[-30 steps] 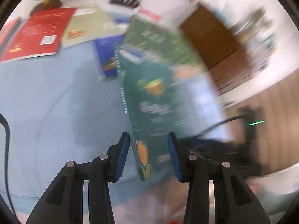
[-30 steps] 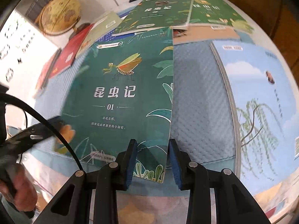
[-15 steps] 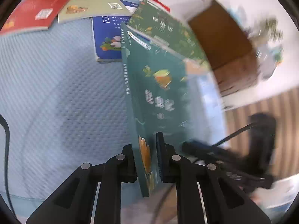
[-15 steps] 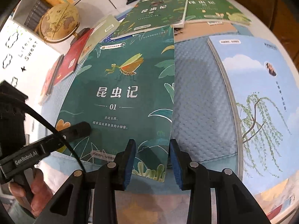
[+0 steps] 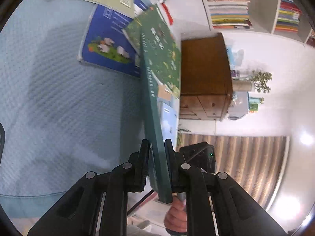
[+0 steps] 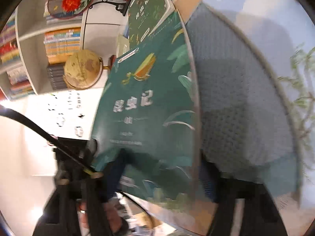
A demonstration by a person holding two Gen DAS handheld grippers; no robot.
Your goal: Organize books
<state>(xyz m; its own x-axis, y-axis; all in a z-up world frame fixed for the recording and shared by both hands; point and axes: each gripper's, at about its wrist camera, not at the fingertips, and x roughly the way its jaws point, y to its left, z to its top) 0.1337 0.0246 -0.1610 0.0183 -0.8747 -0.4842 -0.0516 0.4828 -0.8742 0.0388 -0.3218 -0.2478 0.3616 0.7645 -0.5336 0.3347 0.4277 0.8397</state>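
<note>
You can read the white title 昆虫记 on the cover of the green book (image 6: 149,106), though it is blurred, and the small mark beneath it looks like 01. The second green book (image 6: 147,5) lying behind it carries a similar title, too small to make out. On the white wall (image 6: 65,106) left of the book are black letters, too blurred for you to read.

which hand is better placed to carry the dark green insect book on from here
Left. The left gripper is shut on the dark green insect book, clamping its lower edge. The right gripper has its jaws opening around the same book, so it looks to be letting go.
</note>
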